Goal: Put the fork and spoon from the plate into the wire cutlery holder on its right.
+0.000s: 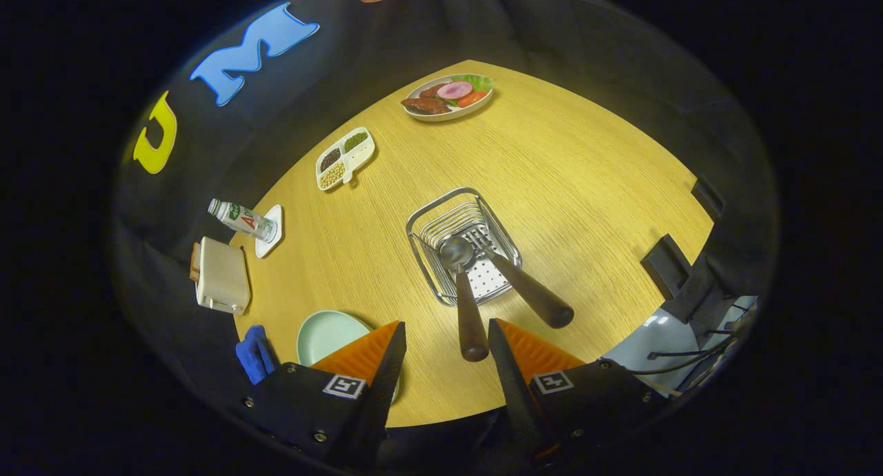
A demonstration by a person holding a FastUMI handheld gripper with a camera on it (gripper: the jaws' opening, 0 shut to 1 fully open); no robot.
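The wire cutlery holder (463, 245) stands on the wooden table (586, 186), beyond my fingers. Both pieces stand in it with their dark wooden handles leaning out toward me: the spoon (465, 290), bowl down in the basket, and the fork (519, 277) to its right, tines down. The pale green plate (330, 332) lies to the left of the holder, partly behind my left finger, and nothing shows on the part I see. My gripper (447, 341) is open, raised above the table; the spoon's handle end sits in the gap between the fingertips, apart from both.
A plate of food (448, 96) stands at the table's far edge. A divided dish of beans (345, 159) lies left of centre. A bottle (241, 219) on a white coaster, a cream box (222, 276) and a blue cloth (255, 353) line the left edge. Dark brackets (666, 259) sit at the right edge.
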